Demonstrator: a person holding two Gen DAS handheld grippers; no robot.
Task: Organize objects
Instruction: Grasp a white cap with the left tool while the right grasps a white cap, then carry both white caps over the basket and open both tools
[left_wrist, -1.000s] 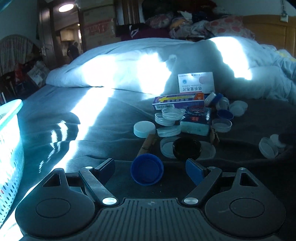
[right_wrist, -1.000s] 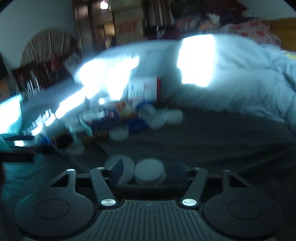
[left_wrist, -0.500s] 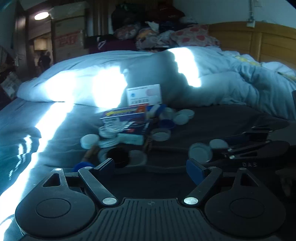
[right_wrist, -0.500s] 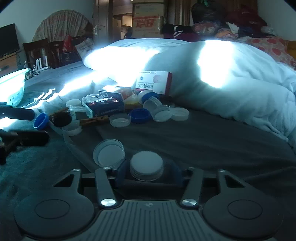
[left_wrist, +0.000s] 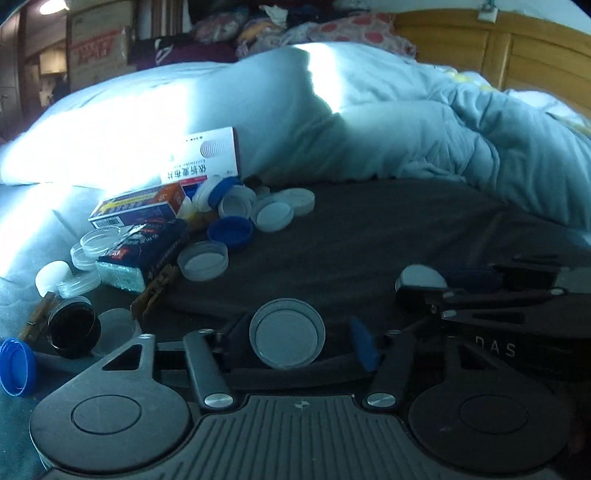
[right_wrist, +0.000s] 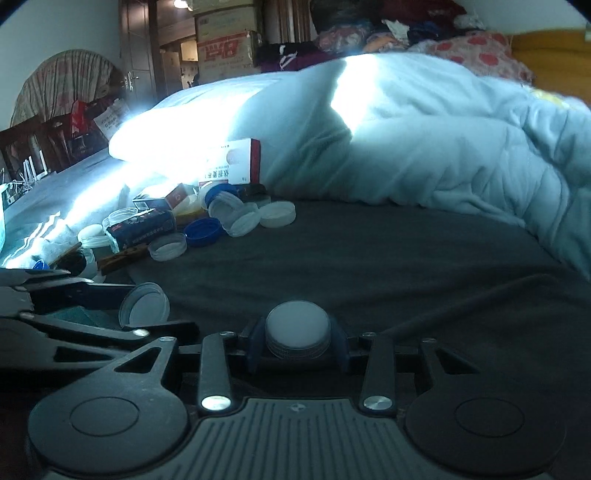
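A clear round lid (left_wrist: 287, 334) stands tipped on its edge on the dark blanket, between the fingers of my left gripper (left_wrist: 299, 336). Its jaws are closing: the left finger is at the lid's rim, and the blue right pad (left_wrist: 364, 347) is still a little apart from it. The right wrist view shows the same lid (right_wrist: 144, 304) at the left gripper's tips (right_wrist: 122, 312). My right gripper (right_wrist: 298, 339) is shut on a white screw cap (right_wrist: 297, 328), with a pad against each side. In the left wrist view that cap (left_wrist: 421, 277) sits at the right gripper's tip, close to the right.
A pile lies at the left: medicine boxes (left_wrist: 201, 158), several white and blue lids (left_wrist: 273, 216), a dark packet (left_wrist: 144, 254), a black jar (left_wrist: 74, 328), wooden pegs (left_wrist: 155, 291) and a blue cap (left_wrist: 16, 367). A pale duvet (left_wrist: 369, 118) rises behind the dark blanket (right_wrist: 369, 258).
My left gripper swung right, away from the blue cap, onto the clear lid beside the right gripper, and its jaws narrowed. The lid tipped up. The right gripper closed on the white cap.
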